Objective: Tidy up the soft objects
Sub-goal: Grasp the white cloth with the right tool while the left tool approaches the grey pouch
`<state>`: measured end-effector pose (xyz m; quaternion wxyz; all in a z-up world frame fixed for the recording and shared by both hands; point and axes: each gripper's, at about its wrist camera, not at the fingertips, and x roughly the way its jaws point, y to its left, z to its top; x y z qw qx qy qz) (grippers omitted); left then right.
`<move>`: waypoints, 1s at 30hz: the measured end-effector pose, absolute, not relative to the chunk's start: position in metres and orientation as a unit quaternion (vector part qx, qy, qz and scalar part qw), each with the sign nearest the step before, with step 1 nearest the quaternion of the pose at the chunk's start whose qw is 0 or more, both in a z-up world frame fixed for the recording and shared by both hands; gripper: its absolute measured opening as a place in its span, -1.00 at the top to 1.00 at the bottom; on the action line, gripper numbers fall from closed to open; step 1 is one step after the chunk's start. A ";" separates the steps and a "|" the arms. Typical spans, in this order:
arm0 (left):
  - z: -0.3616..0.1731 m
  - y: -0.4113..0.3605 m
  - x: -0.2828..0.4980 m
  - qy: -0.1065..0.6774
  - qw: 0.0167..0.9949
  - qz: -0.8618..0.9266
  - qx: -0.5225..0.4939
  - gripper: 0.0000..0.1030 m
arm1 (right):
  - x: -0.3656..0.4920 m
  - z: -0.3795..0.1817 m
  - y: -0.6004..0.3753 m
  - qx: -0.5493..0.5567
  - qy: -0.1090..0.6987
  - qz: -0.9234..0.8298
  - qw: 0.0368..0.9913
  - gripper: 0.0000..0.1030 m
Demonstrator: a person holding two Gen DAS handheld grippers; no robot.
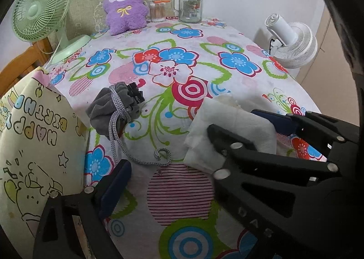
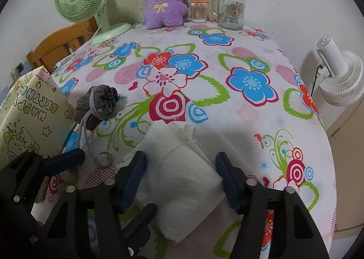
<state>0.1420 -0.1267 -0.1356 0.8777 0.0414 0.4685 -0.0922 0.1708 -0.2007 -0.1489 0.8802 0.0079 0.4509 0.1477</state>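
Observation:
A white cloth pouch [image 2: 182,181] with a gathered neck lies on the flowered tablecloth [image 2: 227,122]. My right gripper [image 2: 180,177] straddles it, and both blue pads [image 2: 134,177] touch its sides and pinch it. In the left wrist view the same white pouch [image 1: 238,122] sits at the right. My left gripper [image 1: 170,168] stands wide open just left of it, over bare cloth. A grey drawstring pouch [image 1: 113,109] lies beyond its fingers, and the looped cord end [image 1: 162,156] rests near the tips. A purple plush [image 1: 125,6] leans against the back wall.
A yellow birthday gift bag [image 1: 34,140] stands at the table's left edge. A green fan [image 1: 41,9], a cotton-swab tub [image 1: 157,11] and a glass jar [image 1: 190,2] line the back. A white fan [image 1: 293,43] stands off the right edge.

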 end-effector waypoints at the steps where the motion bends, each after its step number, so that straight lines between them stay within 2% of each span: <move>1: -0.135 -0.128 0.142 0.466 0.879 -0.090 0.046 -0.87 | 0.169 -0.148 -0.202 0.009 0.449 0.148 0.881 0.04; 3: -0.132 -0.130 0.141 0.459 0.882 -0.086 0.056 -0.87 | 0.167 -0.145 -0.203 0.006 0.445 0.142 0.884 0.25; 7: -0.126 -0.134 0.142 0.450 0.888 -0.075 0.062 -0.87 | 0.166 -0.142 -0.210 0.017 0.441 0.145 0.886 0.44; 18: -0.099 -0.132 0.158 0.418 0.906 -0.043 0.043 -0.89 | 0.178 -0.114 -0.221 0.033 0.406 0.130 0.904 0.46; 30: -0.098 -0.123 0.180 0.405 0.913 -0.011 0.033 -0.89 | 0.201 -0.107 -0.221 0.047 0.400 0.115 0.908 0.46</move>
